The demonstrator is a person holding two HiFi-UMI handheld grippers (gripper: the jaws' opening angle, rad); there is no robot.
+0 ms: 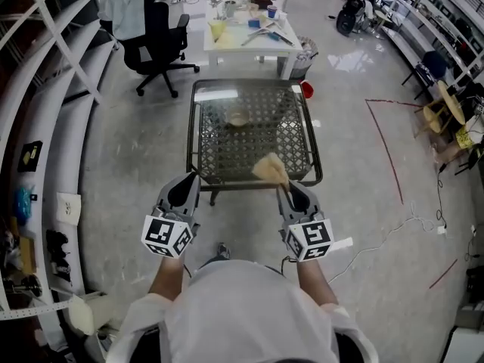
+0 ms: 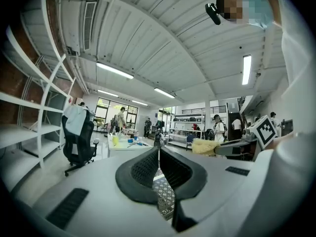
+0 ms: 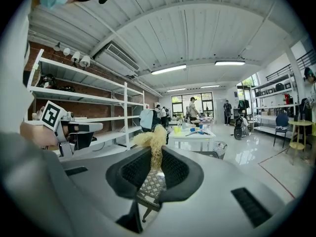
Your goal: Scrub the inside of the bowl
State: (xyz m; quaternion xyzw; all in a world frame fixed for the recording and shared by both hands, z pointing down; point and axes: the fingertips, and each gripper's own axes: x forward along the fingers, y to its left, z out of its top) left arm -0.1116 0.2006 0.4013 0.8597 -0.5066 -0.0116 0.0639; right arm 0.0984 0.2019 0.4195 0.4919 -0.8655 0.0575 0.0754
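The left tool [image 1: 188, 180] is seen shut, its jaws pressed together with nothing between them. The right tool [image 1: 293, 190] is closed on a yellow scrubber [image 1: 270, 168], whose frayed head is carried beyond the jaws, over the near edge of the worktop [image 1: 198, 138]. One bowl [image 1: 238, 118] is set toward the far middle of that lattice worktop, well apart from both tools. Two tools, one scrubber and one bowl are counted. The bowl's inside is too small to be made out, and the scrubber's lower part is hidden by the jaws.
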